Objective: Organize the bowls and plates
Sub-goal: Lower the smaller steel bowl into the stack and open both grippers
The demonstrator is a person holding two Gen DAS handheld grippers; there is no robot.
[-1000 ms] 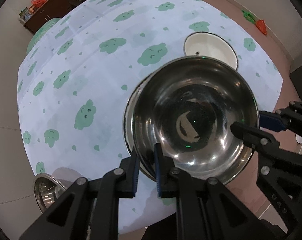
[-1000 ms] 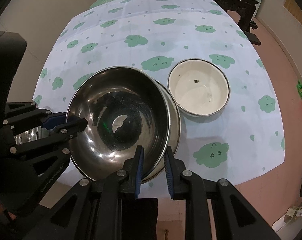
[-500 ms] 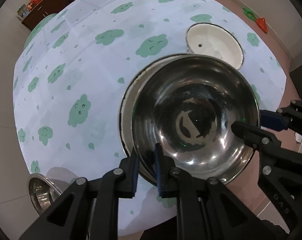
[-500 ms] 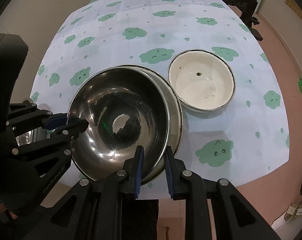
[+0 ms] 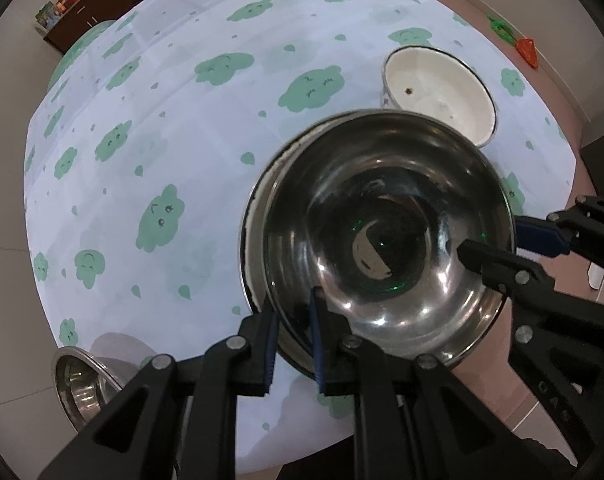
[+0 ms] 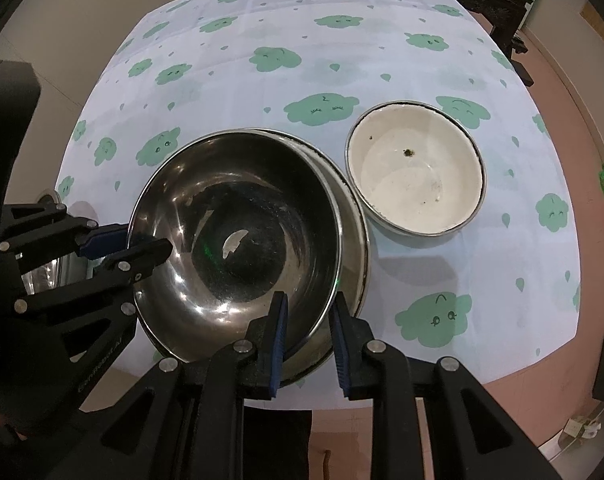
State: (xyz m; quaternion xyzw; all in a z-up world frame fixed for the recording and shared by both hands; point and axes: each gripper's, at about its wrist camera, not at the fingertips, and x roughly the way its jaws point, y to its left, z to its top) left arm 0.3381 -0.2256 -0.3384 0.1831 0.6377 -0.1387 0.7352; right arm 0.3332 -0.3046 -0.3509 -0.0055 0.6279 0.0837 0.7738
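Gripping the steel bowl [image 5: 385, 232], both tools hold its rim over the cloud-print tablecloth [image 5: 182, 140].

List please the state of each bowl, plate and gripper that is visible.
Large steel bowl: tilted, empty, its rim between the jaws of both grippers.
Plate: flat on the table, under the steel bowl.
White bowl: upright on the table, empty, apart.
Small steel bowl: upright at the table edge.
Left gripper: shut on the rim.
Right gripper: astride the rim.

left gripper [image 5: 294, 344] | black struts, silver screws, blue ribbed pads | right gripper [image 6: 307, 346] | same
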